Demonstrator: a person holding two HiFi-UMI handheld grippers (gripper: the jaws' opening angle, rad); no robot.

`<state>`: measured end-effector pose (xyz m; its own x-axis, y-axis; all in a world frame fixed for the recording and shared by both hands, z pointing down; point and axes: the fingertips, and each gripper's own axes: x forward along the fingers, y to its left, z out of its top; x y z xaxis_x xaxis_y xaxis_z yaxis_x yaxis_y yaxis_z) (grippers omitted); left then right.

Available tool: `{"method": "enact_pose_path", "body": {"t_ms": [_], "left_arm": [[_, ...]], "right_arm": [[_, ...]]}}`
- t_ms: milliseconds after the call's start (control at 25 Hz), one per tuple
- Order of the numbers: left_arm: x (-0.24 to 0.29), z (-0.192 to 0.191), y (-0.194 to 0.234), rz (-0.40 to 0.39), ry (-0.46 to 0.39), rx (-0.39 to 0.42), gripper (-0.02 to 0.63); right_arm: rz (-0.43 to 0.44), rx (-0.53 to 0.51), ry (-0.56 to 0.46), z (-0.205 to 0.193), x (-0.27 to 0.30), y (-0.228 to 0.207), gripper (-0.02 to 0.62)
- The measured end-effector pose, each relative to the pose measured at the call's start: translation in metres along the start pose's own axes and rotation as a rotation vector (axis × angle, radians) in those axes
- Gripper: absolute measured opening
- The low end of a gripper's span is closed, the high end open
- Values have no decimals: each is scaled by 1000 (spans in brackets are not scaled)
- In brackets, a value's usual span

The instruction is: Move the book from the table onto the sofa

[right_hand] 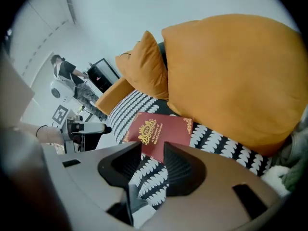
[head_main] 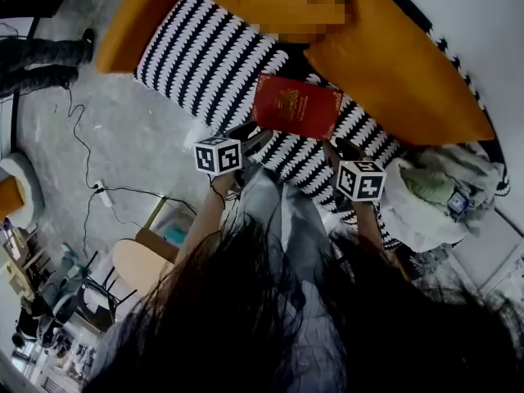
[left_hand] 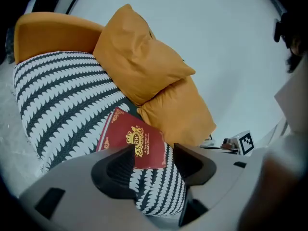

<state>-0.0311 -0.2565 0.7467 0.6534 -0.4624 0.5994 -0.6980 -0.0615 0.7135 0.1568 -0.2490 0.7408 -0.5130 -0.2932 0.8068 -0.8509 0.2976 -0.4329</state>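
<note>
A dark red book (head_main: 295, 106) with a gold crest lies flat on the black-and-white striped sofa seat (head_main: 205, 56). My left gripper (head_main: 255, 142) hovers just off the book's near left corner, and my right gripper (head_main: 342, 149) just off its near right corner. In the left gripper view the book (left_hand: 132, 136) rests on the seat beyond the left gripper (left_hand: 151, 153), whose jaws stand wide apart and press on nothing. In the right gripper view the book (right_hand: 161, 131) lies past the right gripper (right_hand: 153, 148), with striped fabric showing in the gap between its open jaws.
Two orange cushions (head_main: 393, 64) lean along the sofa back (left_hand: 139, 61). A white bundle (head_main: 430, 195) with green cloth sits at the seat's right end. Cables (head_main: 86, 166) and a round wooden stool (head_main: 139, 260) are on the floor at left. A person (right_hand: 65, 71) stands far off.
</note>
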Motion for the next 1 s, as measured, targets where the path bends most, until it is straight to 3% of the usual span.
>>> {"method": "enact_pose_path", "body": {"t_ms": [360, 680, 1000], "left_arm": [[-58, 14, -61, -30, -141, 14, 264], [-105, 35, -130, -65, -230, 126, 264], [-154, 64, -193, -100, -360, 243, 261]], "right_arm": [[98, -24, -114, 47, -60, 52, 152], [197, -86, -214, 78, -129, 107, 143], [218, -124, -242, 80, -174, 115, 129]]}}
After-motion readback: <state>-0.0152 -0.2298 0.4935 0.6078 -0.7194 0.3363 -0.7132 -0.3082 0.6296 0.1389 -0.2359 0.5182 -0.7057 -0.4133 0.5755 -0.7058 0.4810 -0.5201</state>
